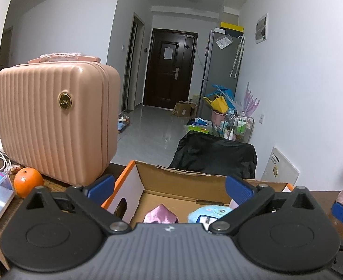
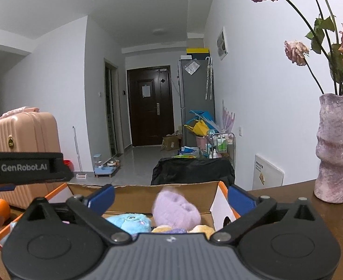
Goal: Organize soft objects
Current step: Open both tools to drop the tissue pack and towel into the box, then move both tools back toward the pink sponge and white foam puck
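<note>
Plush toys [image 2: 176, 210] in cardboard box [image 2: 138, 196], brown table [image 2: 334, 214], hallway beyond, both claws [image 1: 170, 186] [image 2: 170, 197] spread empty.

Lilac plush toy [image 2: 176, 211], ribbed pink suitcase [image 1: 54, 126]

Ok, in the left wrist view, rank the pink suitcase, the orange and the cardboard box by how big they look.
1. pink suitcase
2. cardboard box, though the hand-held gripper hides its lower part and it sits nearer the camera, so this rank is unsure
3. orange

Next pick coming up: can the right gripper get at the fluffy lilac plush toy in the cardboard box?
Probably yes. The right gripper is open, and the fluffy lilac plush toy sits uncovered between its fingers atop the pile in the open cardboard box.
</note>
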Motion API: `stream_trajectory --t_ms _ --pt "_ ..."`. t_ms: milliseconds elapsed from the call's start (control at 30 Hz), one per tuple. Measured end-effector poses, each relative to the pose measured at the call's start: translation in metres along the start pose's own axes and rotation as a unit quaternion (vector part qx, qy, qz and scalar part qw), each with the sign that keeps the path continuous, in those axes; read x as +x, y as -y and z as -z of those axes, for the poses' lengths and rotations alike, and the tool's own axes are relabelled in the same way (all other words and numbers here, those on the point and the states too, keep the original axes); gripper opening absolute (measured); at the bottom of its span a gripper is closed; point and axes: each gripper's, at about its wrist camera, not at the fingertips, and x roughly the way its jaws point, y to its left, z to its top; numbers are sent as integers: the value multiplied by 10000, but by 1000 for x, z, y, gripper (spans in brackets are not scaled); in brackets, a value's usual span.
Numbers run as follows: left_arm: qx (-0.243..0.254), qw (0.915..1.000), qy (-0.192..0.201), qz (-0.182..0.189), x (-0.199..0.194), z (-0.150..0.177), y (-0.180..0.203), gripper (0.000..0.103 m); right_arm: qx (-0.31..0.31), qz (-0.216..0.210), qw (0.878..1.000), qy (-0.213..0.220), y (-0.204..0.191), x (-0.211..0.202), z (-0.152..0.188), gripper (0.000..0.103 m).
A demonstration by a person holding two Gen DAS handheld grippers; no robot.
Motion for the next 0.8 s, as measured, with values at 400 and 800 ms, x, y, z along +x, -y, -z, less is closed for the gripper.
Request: stream_trajectory --t_ms 400,800 --pt "-26 10000 63 57 -19 6 -6 103 -79 107 9999 47 3 -20 6 103" --pt "-33 9995 329 -18 -61 16 -21 103 -96 165 9992 346 7 -67 16 103"
